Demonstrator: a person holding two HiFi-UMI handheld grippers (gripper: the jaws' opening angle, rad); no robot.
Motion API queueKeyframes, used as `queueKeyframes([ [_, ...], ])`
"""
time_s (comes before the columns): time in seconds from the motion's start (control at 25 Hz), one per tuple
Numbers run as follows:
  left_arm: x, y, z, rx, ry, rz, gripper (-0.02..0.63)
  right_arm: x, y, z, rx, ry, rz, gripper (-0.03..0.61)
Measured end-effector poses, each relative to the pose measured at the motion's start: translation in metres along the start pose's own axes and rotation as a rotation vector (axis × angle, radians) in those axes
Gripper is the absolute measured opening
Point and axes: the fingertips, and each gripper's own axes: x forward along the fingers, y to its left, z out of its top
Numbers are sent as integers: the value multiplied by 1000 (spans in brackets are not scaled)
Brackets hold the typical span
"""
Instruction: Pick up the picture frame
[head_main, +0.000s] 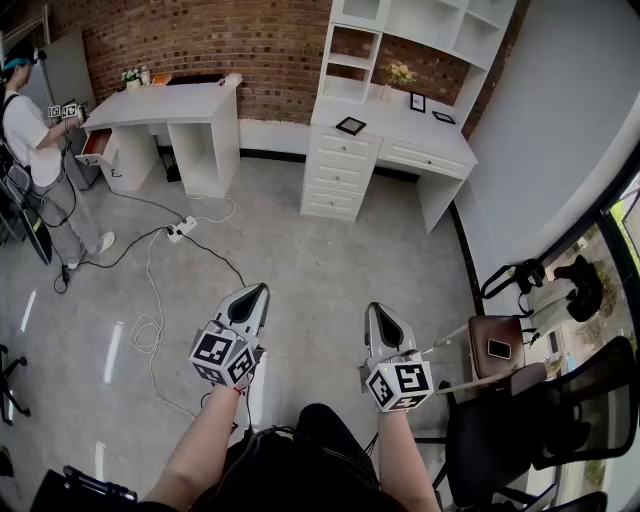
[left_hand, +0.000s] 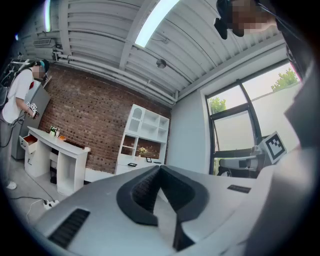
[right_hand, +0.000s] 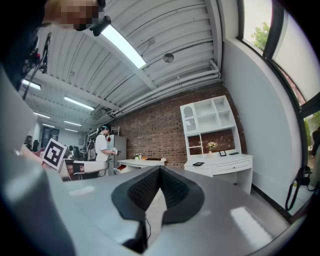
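Note:
Far across the room, a dark picture frame (head_main: 351, 125) lies flat on the white cabinet desk (head_main: 400, 135). Two smaller frames (head_main: 417, 102) stand further back by a flower pot. The right gripper view shows the flat frame (right_hand: 198, 163) small and distant on that desk. My left gripper (head_main: 262, 289) and right gripper (head_main: 374, 308) are held level over the grey floor, side by side. Both point toward the desk and are well short of it. Both are shut with nothing between the jaws, as the left gripper view (left_hand: 160, 168) and right gripper view (right_hand: 160, 169) show.
A person (head_main: 30, 140) with grippers stands at a white desk (head_main: 170, 105) on the far left. Cables and a power strip (head_main: 182, 228) cross the floor ahead on the left. Black chairs (head_main: 540, 410), a brown seat with a phone (head_main: 497, 348) and a bag (head_main: 585, 285) crowd the right.

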Motion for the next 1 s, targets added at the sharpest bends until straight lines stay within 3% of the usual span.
queueKeyframes([
  [0.48, 49, 28, -14, 10, 27, 16, -3, 51, -46, -26, 49, 28, -34, 2],
  [1.0, 164, 68, -2, 12, 41, 54, -3, 157, -133, -18, 101, 29, -11, 3],
])
